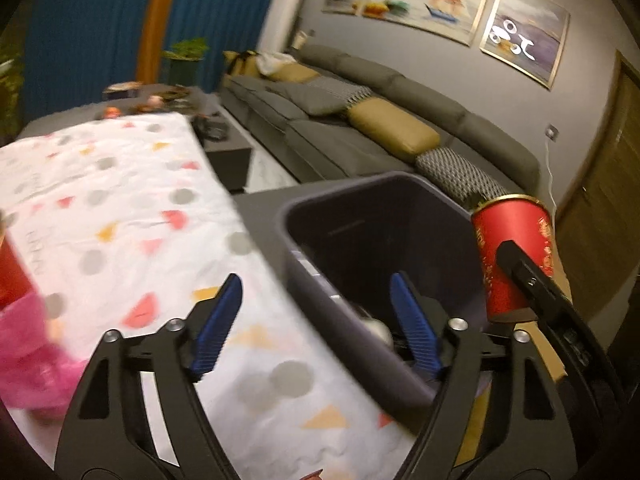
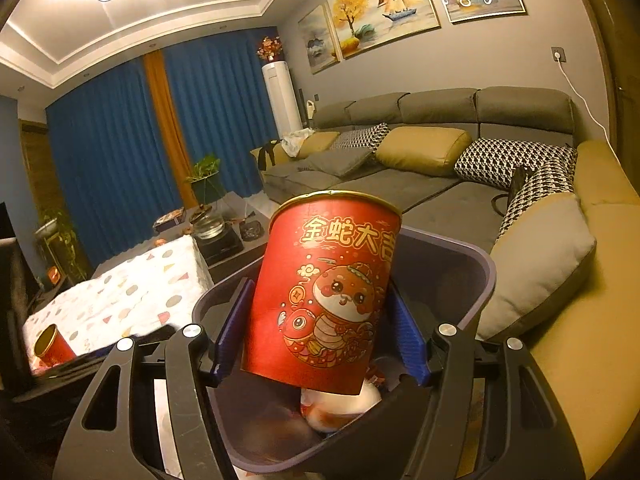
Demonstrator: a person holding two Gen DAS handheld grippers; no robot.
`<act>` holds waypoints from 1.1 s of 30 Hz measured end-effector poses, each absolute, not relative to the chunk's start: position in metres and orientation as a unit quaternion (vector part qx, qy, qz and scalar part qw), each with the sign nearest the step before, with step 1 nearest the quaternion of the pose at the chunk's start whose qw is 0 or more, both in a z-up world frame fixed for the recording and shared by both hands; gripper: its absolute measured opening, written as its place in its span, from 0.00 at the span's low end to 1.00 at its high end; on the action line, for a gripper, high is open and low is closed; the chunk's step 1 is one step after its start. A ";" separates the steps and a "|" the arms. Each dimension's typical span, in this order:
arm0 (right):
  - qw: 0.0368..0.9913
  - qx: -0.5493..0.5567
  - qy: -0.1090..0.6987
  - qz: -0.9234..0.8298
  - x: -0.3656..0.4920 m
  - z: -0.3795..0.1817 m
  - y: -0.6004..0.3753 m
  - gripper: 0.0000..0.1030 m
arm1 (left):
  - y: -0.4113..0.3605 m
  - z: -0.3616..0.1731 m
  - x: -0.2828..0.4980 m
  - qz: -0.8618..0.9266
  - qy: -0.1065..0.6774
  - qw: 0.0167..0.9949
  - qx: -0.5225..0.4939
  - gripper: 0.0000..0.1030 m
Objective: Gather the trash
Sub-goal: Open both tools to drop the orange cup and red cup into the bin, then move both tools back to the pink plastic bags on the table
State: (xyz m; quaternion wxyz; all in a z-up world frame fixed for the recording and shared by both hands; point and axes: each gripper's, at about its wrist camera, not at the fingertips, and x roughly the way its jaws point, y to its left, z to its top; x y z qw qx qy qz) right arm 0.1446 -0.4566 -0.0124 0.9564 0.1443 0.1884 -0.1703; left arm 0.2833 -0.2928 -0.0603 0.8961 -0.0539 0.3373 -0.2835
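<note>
**Cup over the bin, drop pending**

Living room, dim; tabletop (image 1: 256, 216) under a spotted cloth (image 1: 120, 208). Right tool (image 2: 320, 320) clamps the red paper cup (image 2: 324, 292), tilted, above the dark bin (image 2: 486, 276). Risk, as I judge it: a release from this slant lets the cup clip the rim and tumble out. Left tool (image 1: 316, 320) gapes empty across the bin's near edge, angled downward. Another cup (image 2: 52, 346) waits beyond on the cloth.

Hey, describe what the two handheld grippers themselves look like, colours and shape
Both match: the left gripper and right gripper have black, angular linkage arms with triangular cut-outs and round silver pivot bolts. Their fingers carry blue, finely ribbed pads. No cables, markings, or sleeves show.
</note>
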 end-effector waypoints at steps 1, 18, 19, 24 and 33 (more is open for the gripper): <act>0.957 0.143 0.189 -0.170 0.146 -0.013 -0.456 0.63 | -0.285 -0.057 0.279 -0.275 0.332 0.900 -0.055 0.80; 0.972 0.089 0.139 -0.167 0.119 0.017 -0.408 0.75 | -0.144 -0.023 0.207 -0.122 0.258 0.956 -0.065 0.92; 0.974 0.087 0.134 -0.162 0.116 0.019 -0.402 0.75 | -0.139 -0.023 0.205 -0.117 0.258 0.957 -0.066 0.92; 0.982 0.083 0.121 -0.116 0.099 0.029 -0.364 0.75 | -0.105 -0.023 0.192 -0.088 0.252 0.961 -0.069 0.92; 0.988 0.053 0.140 -0.028 0.101 0.025 -0.286 0.78 | -0.026 -0.030 0.167 -0.012 0.248 0.965 -0.084 0.92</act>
